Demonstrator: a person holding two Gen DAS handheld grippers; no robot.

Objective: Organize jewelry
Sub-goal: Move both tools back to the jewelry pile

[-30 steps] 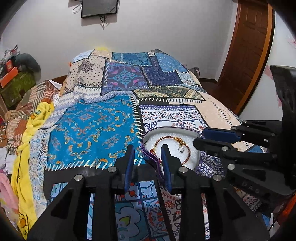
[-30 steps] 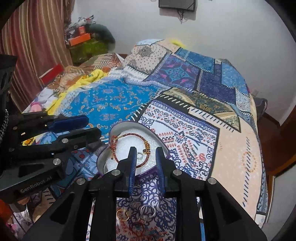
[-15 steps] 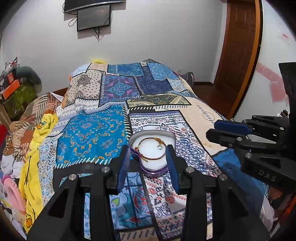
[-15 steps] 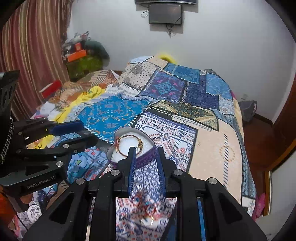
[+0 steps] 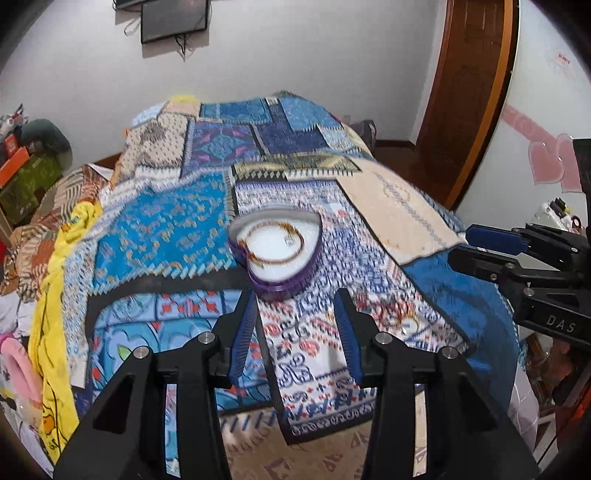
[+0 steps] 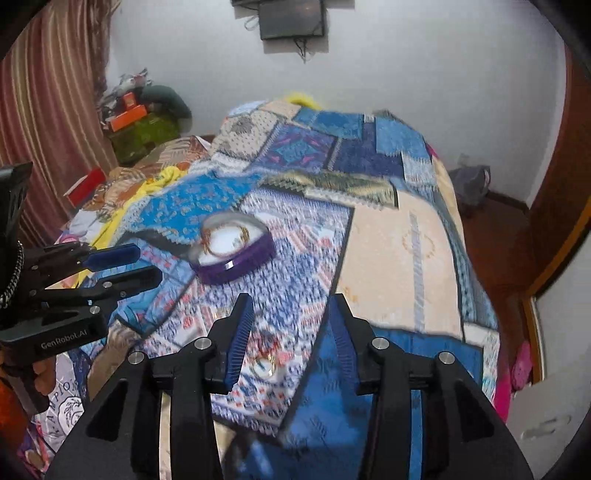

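A purple heart-shaped jewelry box (image 5: 275, 251) with a white lining sits open on the patterned bedspread and holds a red-gold bracelet (image 5: 273, 243). It also shows in the right wrist view (image 6: 231, 247). Gold rings (image 5: 404, 321) lie on the bedspread near the front edge, and one ring (image 6: 264, 365) lies between the right fingers. My left gripper (image 5: 295, 306) is open and empty, just short of the box. My right gripper (image 6: 290, 314) is open and empty, hovering above the rings.
The bed (image 5: 391, 192) fills the middle, its front edge close below both grippers. A yellow cloth (image 5: 55, 295) and clutter lie at the left. A wooden door (image 5: 469, 92) stands at the right, a wall screen (image 5: 173, 16) at the back.
Both grippers have pulled back and up from the box and opened wider. The box stays on the bed with the bracelet in it.
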